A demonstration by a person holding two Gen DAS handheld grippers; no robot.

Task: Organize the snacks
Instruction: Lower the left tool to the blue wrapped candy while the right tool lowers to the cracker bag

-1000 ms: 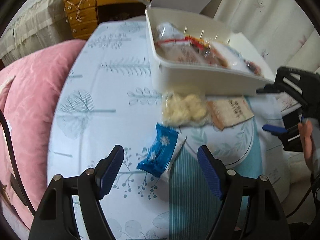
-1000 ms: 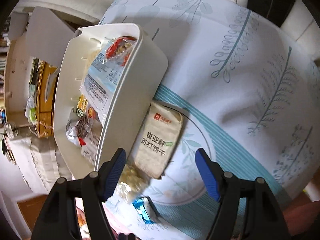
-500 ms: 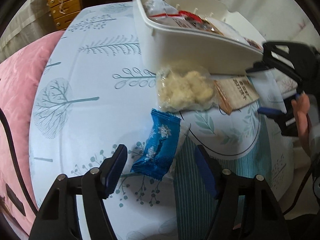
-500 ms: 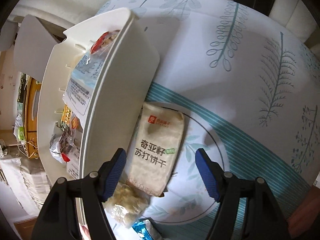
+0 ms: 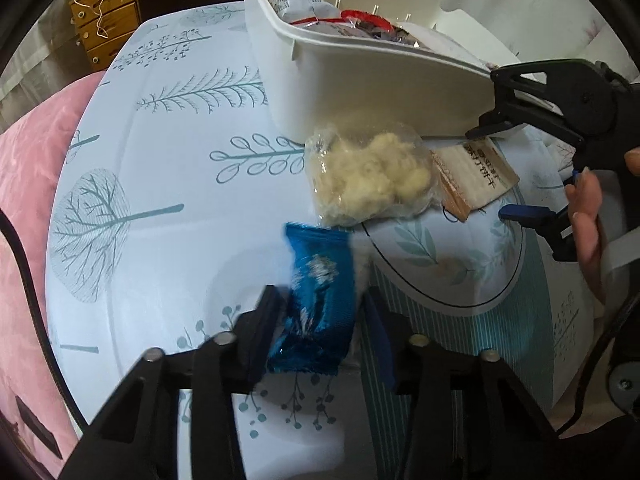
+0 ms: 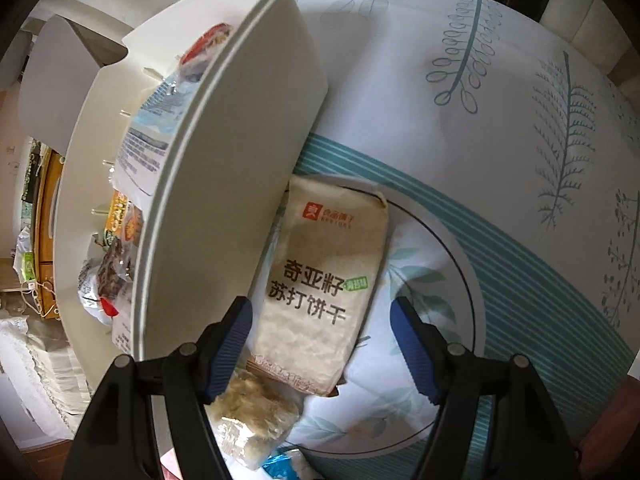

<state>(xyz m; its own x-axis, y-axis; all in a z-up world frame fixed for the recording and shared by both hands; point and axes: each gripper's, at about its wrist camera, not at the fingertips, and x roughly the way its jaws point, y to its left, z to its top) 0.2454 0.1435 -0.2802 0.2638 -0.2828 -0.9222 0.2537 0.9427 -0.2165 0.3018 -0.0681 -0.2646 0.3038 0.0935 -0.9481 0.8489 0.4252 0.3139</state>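
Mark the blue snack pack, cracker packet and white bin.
blue snack pack (image 5: 320, 276): left wrist view, upper wrapper.
cracker packet (image 6: 320, 280): right wrist view, printed face.
white bin (image 5: 372, 92): left wrist view, near wall.

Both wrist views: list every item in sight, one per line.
blue snack packet: one, blue foil, between the closing left tongs
clear bag of pale puffs: one, beside the bin
beige cracker packet: one, against the bin wall
white bin: one, holding several snacks
tablecloth: one, white with teal leaves
pink cushion: one, left edge
wooden drawers: one, background
left tongs: pads on the blue packet
right tongs: open over the cracker packet
hand: one, gripping the right tongs
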